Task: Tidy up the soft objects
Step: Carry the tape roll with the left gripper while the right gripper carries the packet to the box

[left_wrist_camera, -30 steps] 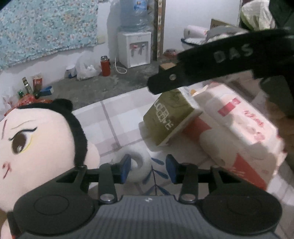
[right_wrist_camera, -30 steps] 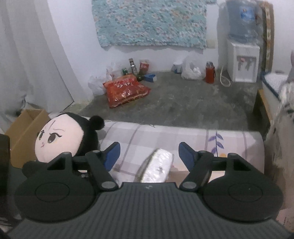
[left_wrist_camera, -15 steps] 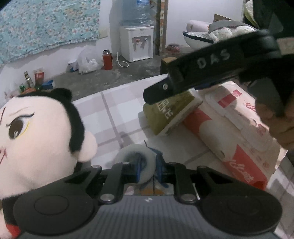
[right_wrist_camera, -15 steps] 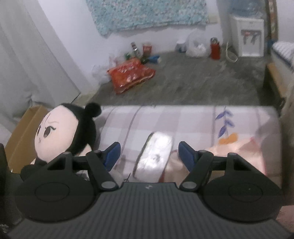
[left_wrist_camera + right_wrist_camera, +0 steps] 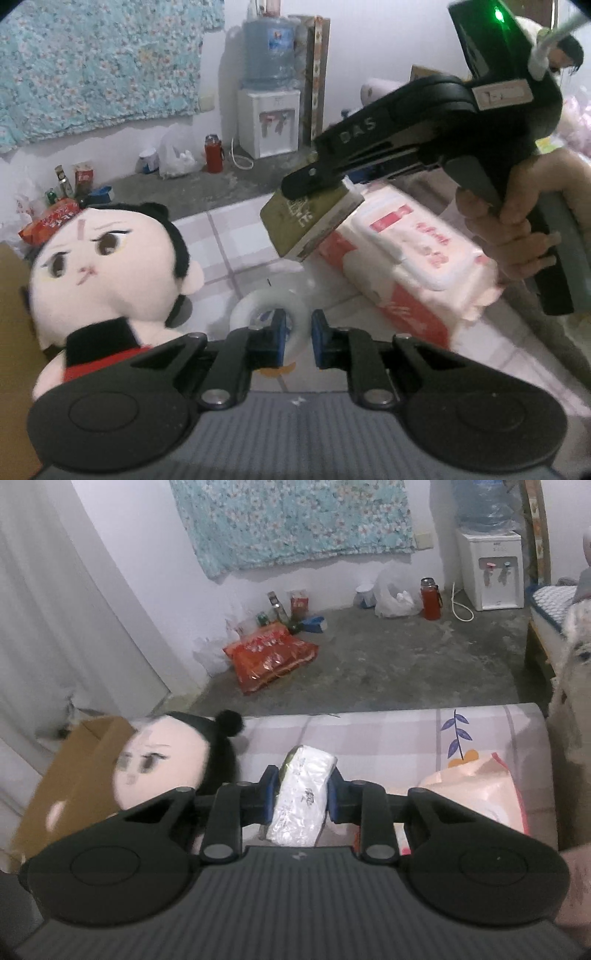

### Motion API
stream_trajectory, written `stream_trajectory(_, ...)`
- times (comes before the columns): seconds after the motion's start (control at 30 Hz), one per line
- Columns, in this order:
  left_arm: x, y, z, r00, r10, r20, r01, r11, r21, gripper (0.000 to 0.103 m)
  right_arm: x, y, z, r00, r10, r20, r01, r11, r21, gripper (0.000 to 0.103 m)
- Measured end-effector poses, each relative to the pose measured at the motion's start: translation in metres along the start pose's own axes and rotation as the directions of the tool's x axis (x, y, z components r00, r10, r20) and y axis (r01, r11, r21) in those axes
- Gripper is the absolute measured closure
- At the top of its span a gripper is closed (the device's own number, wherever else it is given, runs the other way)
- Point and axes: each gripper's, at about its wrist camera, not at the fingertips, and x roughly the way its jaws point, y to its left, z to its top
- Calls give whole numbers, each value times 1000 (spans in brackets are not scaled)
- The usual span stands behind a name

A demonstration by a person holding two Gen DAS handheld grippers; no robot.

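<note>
A bed-like surface covered in a pale checked sheet (image 5: 236, 254) fills the scene, with a grey floor and a white wall beyond. On the sheet, from largest to smallest: a large pink-and-white tissue bundle (image 5: 413, 258) on the right, a plush doll (image 5: 99, 273) with black hair and a big cream face on the left, and a roll of clear tape (image 5: 269, 314) lying flat between them. A cardboard box (image 5: 74, 775) sits just beyond the doll at the sheet's left edge.

The right gripper (image 5: 302, 797), held in a person's hand (image 5: 513, 236), has just been closing and now clamps a small olive-green tissue pack (image 5: 310, 225) across its narrow sides, lifted clear of the sheet and tilted above the bundle. The left gripper (image 5: 298, 339) has its blue pads drawn together on the near wall of the tape roll, one pad inside the ring and one outside.

Both hands appear to be at the pick-up step, each with one item secured. The next move likely calls for carrying both toward the box, keeping the squeeze steady so the soft pack does not slip or crumple.
</note>
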Motion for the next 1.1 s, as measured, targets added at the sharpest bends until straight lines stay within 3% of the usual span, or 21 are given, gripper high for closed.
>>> stream_trajectory(0.13, -60, 4, -6, 998, -21, 62, 23, 1000, -21, 88, -44, 22, 3, 995, 94, 33, -94, 995, 22, 79)
stream_trajectory(0.23, -120, 12, -13, 991, 13, 134, -9, 999, -31, 88, -76, 57, 5, 990, 125, 59, -123, 992, -36, 78)
stream_trajectory(0.37, -197, 45, -27, 974, 109, 197, -89, 990, -106, 88, -101, 115, 9, 986, 152, 69, -143, 982, -126, 78)
stream_trajectory(0.53, -250, 111, -55, 948, 287, 133, -256, 943, -210, 88, -108, 191, 5, 957, 287, 29, -277, 942, -191, 78)
stream_trajectory(0.67, -244, 168, -74, 934, 356, 17, -342, 910, -233, 88, -89, 249, -4, 932, 360, -37, -359, 907, -219, 78)
stream_trajectory(0.8, -204, 216, -77, 931, 356, -72, -364, 915, -176, 88, -57, 294, -17, 927, 364, -90, -375, 888, -266, 78)
stream_trajectory(0.93, -154, 244, -69, 958, 265, -113, -280, 949, -147, 88, -24, 309, -26, 923, 363, -130, -384, 892, -240, 78)
stream_trajectory(1.0, -131, 255, -64, 960, 243, -139, -262, 955, -140, 88, -12, 308, -28, 925, 357, -133, -379, 897, -228, 78)
stream_trajectory(1.1, -90, 271, -59, 933, 285, -221, -315, 943, -110, 88, -1, 297, -30, 931, 341, -128, -362, 907, -215, 77)
